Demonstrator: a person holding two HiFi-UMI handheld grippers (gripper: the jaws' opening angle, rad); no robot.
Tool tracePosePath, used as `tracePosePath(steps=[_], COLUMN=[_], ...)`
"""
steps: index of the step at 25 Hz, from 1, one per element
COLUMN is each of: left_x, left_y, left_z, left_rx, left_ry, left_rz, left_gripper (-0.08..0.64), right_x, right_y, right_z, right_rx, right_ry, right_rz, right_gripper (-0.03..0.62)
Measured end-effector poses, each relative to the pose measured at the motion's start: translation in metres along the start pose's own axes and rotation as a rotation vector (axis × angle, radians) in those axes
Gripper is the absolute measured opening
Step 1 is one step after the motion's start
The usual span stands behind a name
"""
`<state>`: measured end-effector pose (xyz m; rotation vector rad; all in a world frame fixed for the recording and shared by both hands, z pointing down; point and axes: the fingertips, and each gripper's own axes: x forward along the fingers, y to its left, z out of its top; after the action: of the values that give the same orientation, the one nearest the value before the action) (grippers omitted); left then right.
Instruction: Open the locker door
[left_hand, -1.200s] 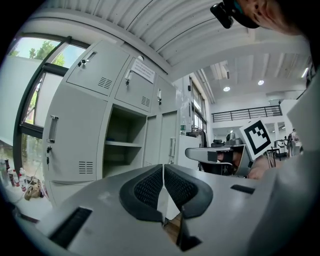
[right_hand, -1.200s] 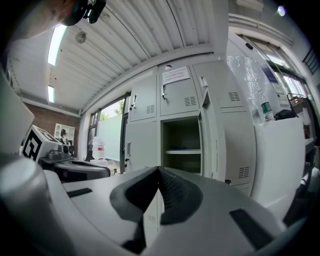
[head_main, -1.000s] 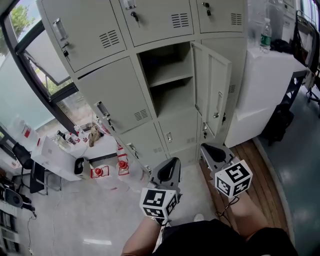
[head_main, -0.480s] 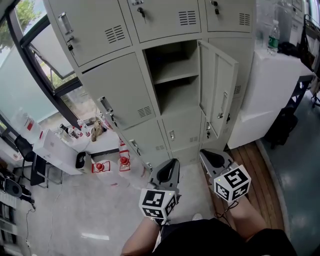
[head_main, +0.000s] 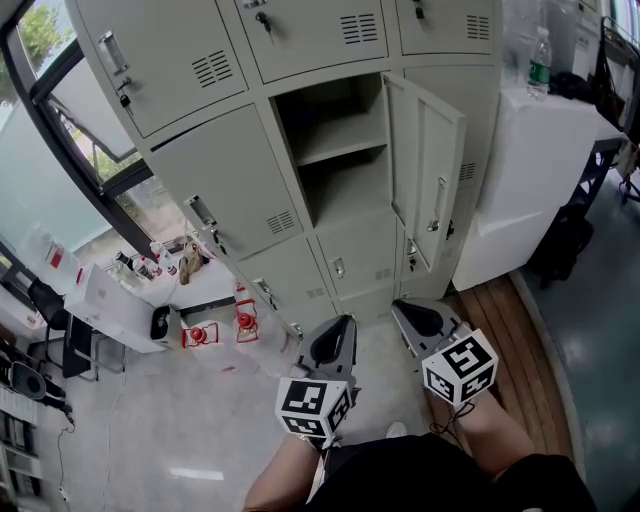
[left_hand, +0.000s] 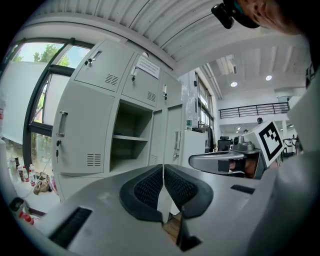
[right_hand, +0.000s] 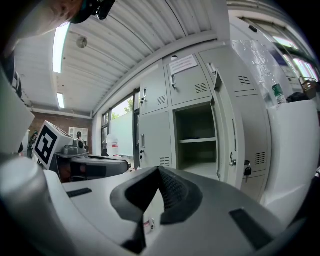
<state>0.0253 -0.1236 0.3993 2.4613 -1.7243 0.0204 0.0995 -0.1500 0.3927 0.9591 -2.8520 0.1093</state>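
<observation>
Against the window wall: pale grey steel locker bank (head_main: 250, 190). Its middle-column hinged grey metal door (head_main: 430, 180) stands swung out to the right, shelf exposed; opening judged done. Hence left gripper (head_main: 338, 335) and right gripper (head_main: 415, 315) hang low, well apart from it, both clenched on nothing.
</observation>
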Motion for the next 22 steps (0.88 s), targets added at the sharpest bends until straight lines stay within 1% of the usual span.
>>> tracePosePath(steps=[22], left_x=[0.0023], left_y=[-0.0037], left_z=[0.0021], left_rx=[0.009], left_ry=[0.005], left_rz=[-0.002], left_gripper=[0.023], right_x=[-0.0026], right_y=[0.0004], right_z=[-0.0044], right_rx=[0.011], right_ry=[0.005], right_rz=[0.011], right_gripper=[0.054])
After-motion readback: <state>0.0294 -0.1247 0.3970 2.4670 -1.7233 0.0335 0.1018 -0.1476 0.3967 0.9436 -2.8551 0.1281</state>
